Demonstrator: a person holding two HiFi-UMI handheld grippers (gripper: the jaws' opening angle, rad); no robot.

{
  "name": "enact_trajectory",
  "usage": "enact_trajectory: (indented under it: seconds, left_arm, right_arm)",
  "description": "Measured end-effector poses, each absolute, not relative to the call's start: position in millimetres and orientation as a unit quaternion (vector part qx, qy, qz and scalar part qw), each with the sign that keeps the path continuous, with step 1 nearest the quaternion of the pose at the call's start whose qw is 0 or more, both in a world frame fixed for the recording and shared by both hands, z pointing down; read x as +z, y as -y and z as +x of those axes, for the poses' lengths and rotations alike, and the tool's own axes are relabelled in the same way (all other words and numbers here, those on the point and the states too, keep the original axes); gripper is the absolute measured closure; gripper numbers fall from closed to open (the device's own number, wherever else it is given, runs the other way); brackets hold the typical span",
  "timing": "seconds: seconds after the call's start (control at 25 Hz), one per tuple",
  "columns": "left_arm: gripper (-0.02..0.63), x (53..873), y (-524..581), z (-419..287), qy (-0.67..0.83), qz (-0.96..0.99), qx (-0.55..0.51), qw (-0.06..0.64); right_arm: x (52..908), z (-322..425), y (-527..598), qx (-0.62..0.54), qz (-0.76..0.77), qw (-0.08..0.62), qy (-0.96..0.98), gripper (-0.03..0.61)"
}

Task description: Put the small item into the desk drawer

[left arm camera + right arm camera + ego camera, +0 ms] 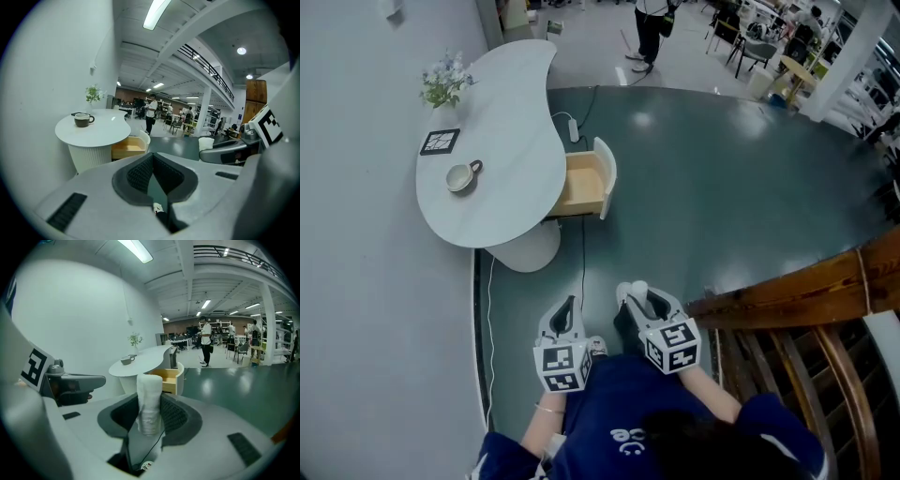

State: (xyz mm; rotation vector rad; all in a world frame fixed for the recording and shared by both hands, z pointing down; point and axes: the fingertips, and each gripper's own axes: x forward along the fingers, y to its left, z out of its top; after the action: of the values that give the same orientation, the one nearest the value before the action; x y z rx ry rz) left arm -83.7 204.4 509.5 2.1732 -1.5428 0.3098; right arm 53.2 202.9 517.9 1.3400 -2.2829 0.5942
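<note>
**White roll pinched in the right gripper, open drawer far ahead**

The right gripper [635,298] pinches a small white roll [150,399] upright by its lower half. It looks like soft cloth or paper, so it is probably light and squashy, and a gentle hold near the middle should suit it. The left gripper [571,307] is pressed together on nothing. Only the head view shows the wooden drawer [581,185] standing open on the right of the white desk [502,112], well apart from both grippers. Only the right gripper view shows the pads on the roll.
</note>
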Motion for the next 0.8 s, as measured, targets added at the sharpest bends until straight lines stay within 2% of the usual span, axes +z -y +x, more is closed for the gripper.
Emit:
enact_trajectory:
  seconds: [0.8]
  left_arm:
    - [0.611,516.4,-69.9,-59.7,0.638,0.73,0.121,0.213]
  right_arm:
    - [528.6,59.3,-27.6,0.209,0.393,0.196,0.874,0.433]
